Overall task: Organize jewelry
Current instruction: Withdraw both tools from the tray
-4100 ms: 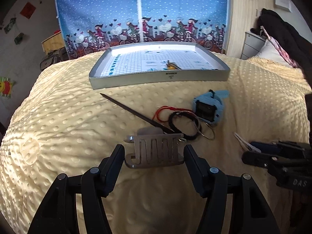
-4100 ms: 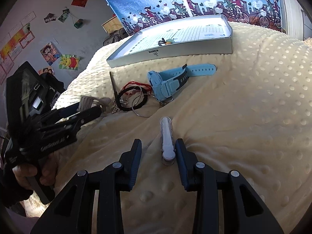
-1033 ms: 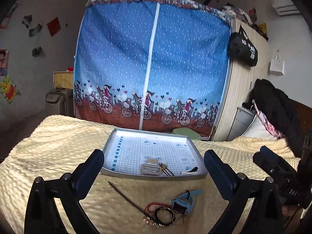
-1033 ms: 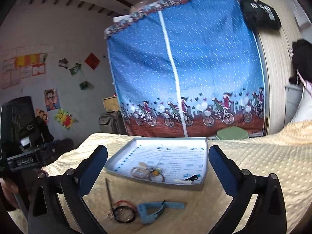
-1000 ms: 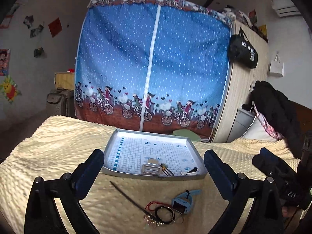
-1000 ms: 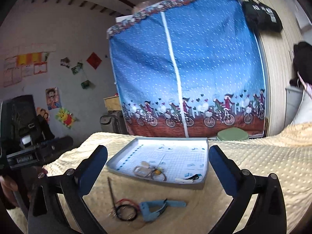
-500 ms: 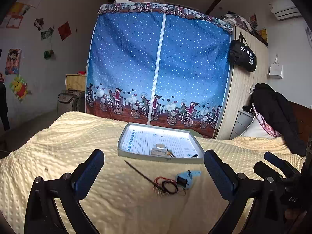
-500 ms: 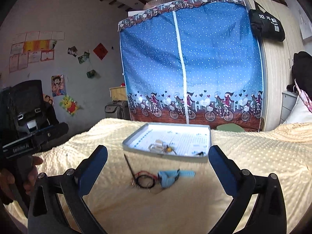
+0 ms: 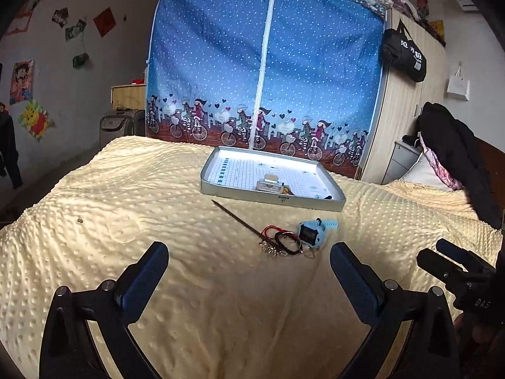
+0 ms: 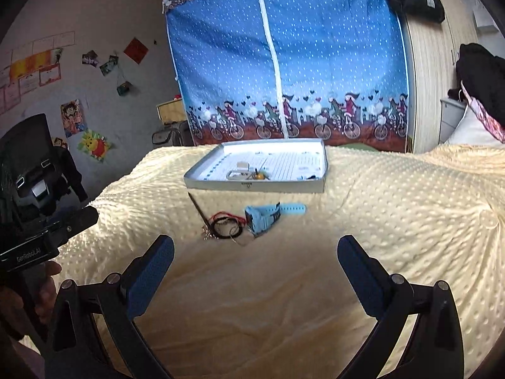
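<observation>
Left hand-held gripper point(image 9: 249, 260): jaws spread wide, nothing between them, sits low in the frame above the pale yellow dotted bed cover point(image 9: 126, 208). Right hand-held gripper point(image 10: 255, 252): same, wide open and empty, bottom of its frame. Each gripper also shows at the edge of the other's view; part of a hand point(image 10: 22, 297) holding the left one sits lower left of the right wrist view.

Shallow silver metal tray with a grid-printed liner point(image 9: 221, 189) lies on the bed, centre frame, in front of the blue polka-dot curtain with a bicycle-print border point(image 9: 265, 72). In the tray, near its front edge: a silver comb-shaped hair clip point(image 9: 268, 184), a small yellow-orange piece point(image 10: 260, 176) just right of it, and a small dark item point(image 9: 328, 196) toward the front right corner. Too small to tell more.

Still on the bed, below the tray in both frames: a long thin dark hair stick point(image 9: 236, 218) lying diagonally; at its lower end a tangle of red cord and black hair ties point(image 9: 284, 237) with a small silvery chain piece touching it; light blue wristwatch with a dark face point(image 9: 312, 232) just right of the tangle, strap pointing right. This cluster sits between tray and grippers, apart from both.
</observation>
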